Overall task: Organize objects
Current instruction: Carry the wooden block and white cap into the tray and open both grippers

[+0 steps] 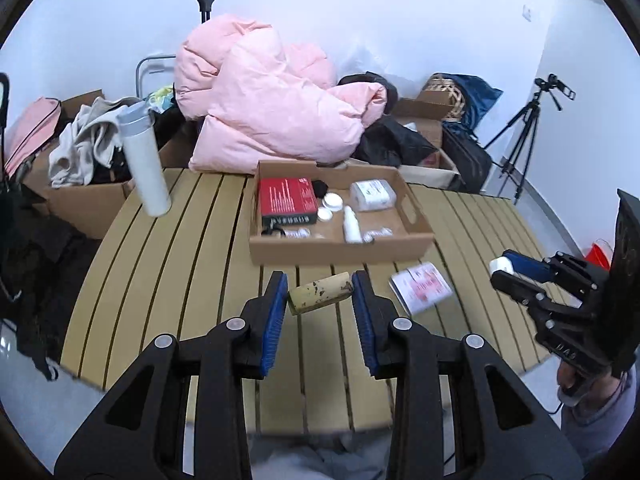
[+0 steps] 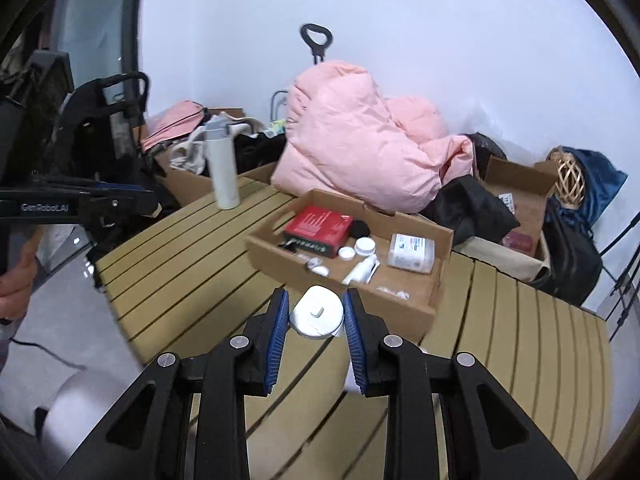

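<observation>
My left gripper (image 1: 320, 294) is shut on a tan cylindrical tube (image 1: 320, 293) with dark spots, held above the slatted table (image 1: 192, 280). My right gripper (image 2: 316, 312) is shut on a white round container (image 2: 317, 316); it also shows at the right of the left wrist view (image 1: 510, 270). An open cardboard tray (image 1: 340, 246) sits on the table and holds a red box (image 1: 287, 197), a white bottle (image 1: 351, 224), small white jars (image 1: 332, 201) and a labelled tub (image 1: 372, 195). A white-and-red packet (image 1: 422, 286) lies on the table, right of the left gripper.
A tall white thermos (image 1: 145, 156) stands at the table's far left corner. A pink duvet (image 1: 272, 100) and cardboard boxes of clothes (image 1: 80, 196) crowd the far side. A tripod (image 1: 528, 132) stands at the right by the wall.
</observation>
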Demonstrator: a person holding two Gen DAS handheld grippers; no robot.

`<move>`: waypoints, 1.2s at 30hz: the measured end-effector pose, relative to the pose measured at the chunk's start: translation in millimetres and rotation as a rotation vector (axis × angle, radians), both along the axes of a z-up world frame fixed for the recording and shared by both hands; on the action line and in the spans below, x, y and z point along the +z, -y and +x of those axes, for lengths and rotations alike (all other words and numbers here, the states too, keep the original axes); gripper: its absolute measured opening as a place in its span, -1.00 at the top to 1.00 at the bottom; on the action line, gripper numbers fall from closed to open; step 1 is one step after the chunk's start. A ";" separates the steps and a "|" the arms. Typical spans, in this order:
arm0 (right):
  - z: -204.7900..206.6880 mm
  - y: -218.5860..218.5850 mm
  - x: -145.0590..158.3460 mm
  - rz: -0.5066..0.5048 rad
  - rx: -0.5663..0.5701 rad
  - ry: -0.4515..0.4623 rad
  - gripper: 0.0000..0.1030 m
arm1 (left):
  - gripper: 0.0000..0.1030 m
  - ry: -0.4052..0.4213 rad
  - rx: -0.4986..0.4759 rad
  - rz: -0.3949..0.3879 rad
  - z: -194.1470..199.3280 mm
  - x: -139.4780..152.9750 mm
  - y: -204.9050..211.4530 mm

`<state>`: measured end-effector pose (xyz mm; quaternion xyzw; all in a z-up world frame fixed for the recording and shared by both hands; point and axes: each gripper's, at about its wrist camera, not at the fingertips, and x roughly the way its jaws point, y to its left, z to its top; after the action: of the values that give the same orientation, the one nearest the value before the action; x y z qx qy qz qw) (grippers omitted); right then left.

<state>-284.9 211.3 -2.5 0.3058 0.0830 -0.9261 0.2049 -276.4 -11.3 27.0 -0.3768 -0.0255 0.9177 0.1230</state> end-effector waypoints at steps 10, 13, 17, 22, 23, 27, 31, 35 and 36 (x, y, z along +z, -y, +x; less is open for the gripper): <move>120.3 -9.7 44.1 -0.019 -0.023 -0.025 0.41 | 0.43 -0.024 -0.073 0.040 82.3 12.7 -4.3; 127.9 -16.2 50.8 -0.031 -0.037 -0.027 0.41 | 0.43 -0.033 -0.090 0.058 77.9 16.5 -6.0; 113.3 -25.7 47.8 -0.050 -0.067 -0.002 0.41 | 0.42 0.000 -0.108 0.079 46.5 9.3 -11.2; 60.4 -34.6 40.8 -0.096 -0.057 0.039 0.41 | 0.42 0.060 -0.129 0.100 -24.4 -0.2 -25.5; 39.4 -36.3 38.8 -0.109 -0.059 0.054 0.41 | 0.42 0.074 -0.143 0.107 -43.4 -3.5 -31.0; -51.4 -41.8 21.1 -0.170 -0.063 0.129 0.41 | 0.43 0.123 -0.163 0.074 -131.1 -35.9 -60.9; -151.4 -42.8 -22.2 -0.178 -0.114 0.244 0.41 | 0.43 0.221 -0.160 0.049 -207.5 -88.9 -80.1; -241.5 -45.7 -88.6 -0.214 -0.215 0.389 0.41 | 0.43 0.334 -0.121 0.039 -273.0 -144.2 -89.8; -252.9 -46.0 -98.5 -0.220 -0.231 0.407 0.41 | 0.43 0.358 -0.115 0.041 -284.8 -155.8 -91.3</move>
<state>-537.9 257.4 -101.0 0.4693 -0.0967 -0.8661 0.1423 -561.1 80.0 -128.8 -0.5322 -0.0441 0.8269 0.1763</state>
